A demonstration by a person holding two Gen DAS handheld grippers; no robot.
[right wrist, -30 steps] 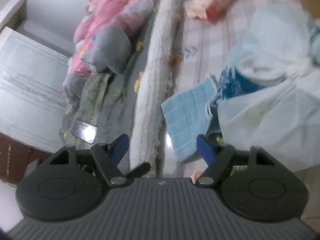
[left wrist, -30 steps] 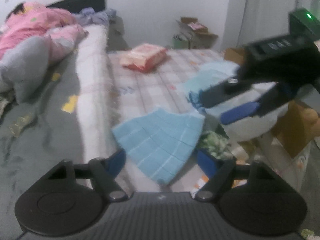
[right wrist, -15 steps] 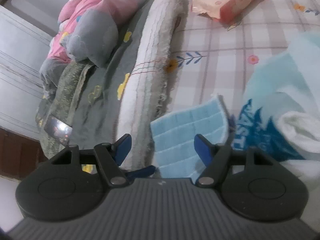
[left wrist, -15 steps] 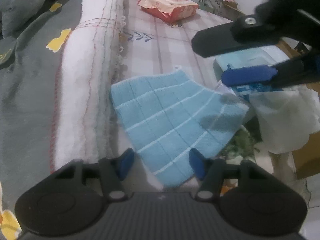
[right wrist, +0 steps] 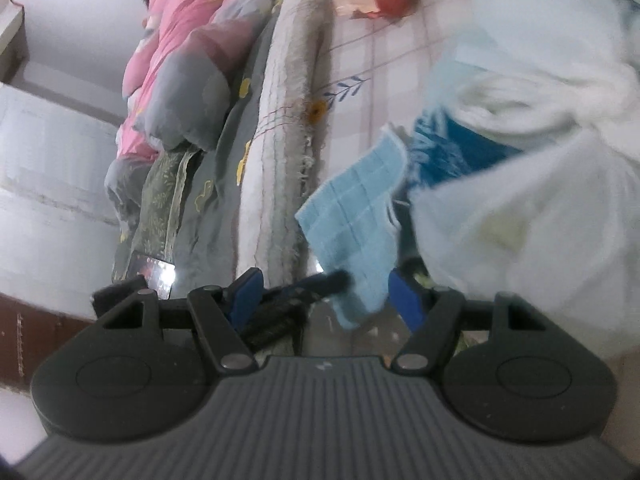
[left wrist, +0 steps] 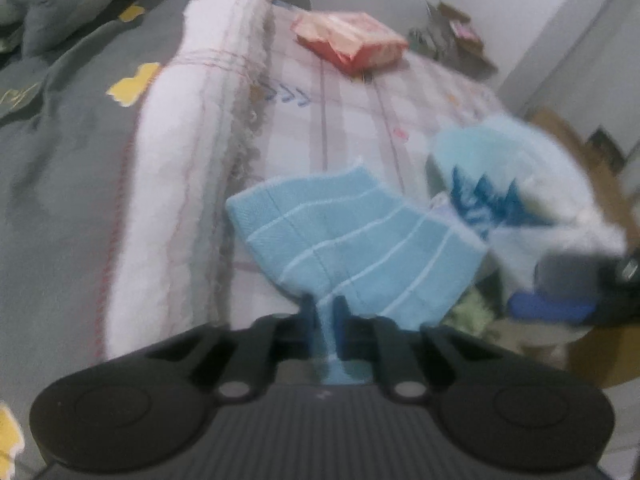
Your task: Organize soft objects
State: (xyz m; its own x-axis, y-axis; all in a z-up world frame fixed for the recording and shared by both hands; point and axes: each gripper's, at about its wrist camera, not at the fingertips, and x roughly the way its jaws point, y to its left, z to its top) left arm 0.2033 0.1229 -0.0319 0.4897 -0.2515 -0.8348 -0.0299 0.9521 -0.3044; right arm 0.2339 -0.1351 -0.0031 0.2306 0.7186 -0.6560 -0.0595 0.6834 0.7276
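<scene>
Bed (left wrist: 352, 120): left claw (left wrist: 324, 312) just closed, pinching blue cloth (left wrist: 360, 240); right claw (right wrist: 324, 300) spread; right view alone shows phone (right wrist: 154, 276).

The left gripper (left wrist: 325, 314) has just been closing and now pinches the near corner of the blue cloth (left wrist: 352, 244), which fans out over the checked sheet (left wrist: 344, 120). A red packet (left wrist: 350, 42) lies farther up the bed. The right gripper (left wrist: 560, 300) shows blurred beside a pale towel (left wrist: 516, 176).
</scene>
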